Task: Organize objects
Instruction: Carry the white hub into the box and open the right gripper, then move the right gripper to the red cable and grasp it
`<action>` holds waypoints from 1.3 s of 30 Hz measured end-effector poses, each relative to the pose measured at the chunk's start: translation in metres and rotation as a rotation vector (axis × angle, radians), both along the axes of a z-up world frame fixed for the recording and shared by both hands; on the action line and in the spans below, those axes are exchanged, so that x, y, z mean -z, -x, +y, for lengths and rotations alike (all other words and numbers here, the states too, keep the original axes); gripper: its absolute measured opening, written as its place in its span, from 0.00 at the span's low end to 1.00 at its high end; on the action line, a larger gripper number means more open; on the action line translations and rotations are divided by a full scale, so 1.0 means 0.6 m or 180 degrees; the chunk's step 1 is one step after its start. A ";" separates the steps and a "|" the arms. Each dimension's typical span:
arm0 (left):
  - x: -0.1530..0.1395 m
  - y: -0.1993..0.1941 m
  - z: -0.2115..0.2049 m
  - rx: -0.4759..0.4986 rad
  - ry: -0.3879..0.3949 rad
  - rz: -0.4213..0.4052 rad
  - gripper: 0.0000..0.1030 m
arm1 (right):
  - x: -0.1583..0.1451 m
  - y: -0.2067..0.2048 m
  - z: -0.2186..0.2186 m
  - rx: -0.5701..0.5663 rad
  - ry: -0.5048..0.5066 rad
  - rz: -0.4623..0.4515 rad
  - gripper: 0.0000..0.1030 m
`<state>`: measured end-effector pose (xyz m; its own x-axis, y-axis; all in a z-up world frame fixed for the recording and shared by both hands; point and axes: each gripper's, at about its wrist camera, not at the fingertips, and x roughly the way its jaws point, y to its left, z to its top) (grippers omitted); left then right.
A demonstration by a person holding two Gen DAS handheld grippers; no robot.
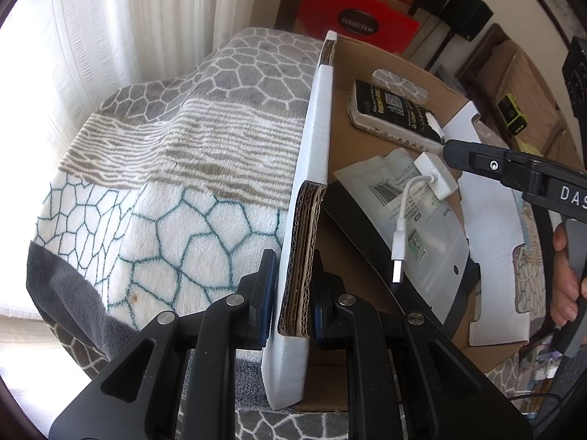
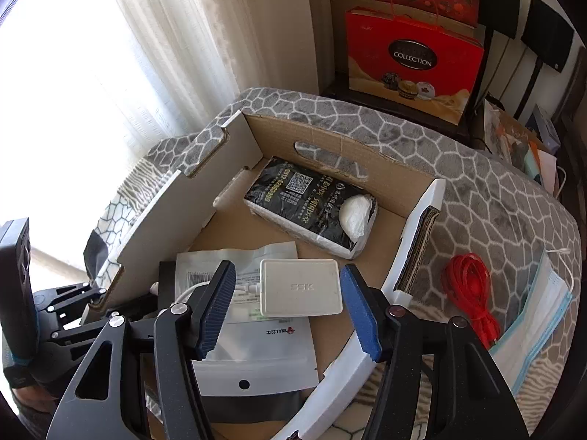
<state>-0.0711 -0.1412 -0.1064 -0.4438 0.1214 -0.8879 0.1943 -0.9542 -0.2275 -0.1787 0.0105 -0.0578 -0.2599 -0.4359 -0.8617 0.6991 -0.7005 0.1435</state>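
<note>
Box [image 2: 385, 179], open cardboard, sits on a patterned blanket [image 2: 477, 183]; left gripper [image 1: 291, 293] is clamped on its near wall edge, which blocks part of the floor in that view. Inside: white hub [image 2: 301, 288] with short cable [image 1: 401, 227] on a white pouch [image 2: 256, 352], plus a black packet [image 2: 312, 201] at the back. Right gripper [image 2: 290, 308] is spread wide either side of the hub, pads not touching. Pouch's lower edge is hidden by the fingers. Red cord [image 2: 469, 286] and mask [image 2: 539, 315] lie outside on the blanket, the mask cut off by the frame.
</note>
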 end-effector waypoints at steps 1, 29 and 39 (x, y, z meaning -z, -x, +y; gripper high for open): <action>0.000 0.000 0.000 0.0000 0.0003 -0.0002 0.14 | -0.004 0.001 0.003 0.0030 0.0013 0.0017 0.63; -0.003 0.000 0.001 -0.0025 0.0002 0.0011 0.14 | -0.072 0.047 0.216 0.0753 0.0192 0.0070 0.67; -0.003 0.001 0.000 -0.0016 -0.0001 0.0011 0.14 | -0.060 0.071 0.286 0.1096 0.0066 0.0104 0.74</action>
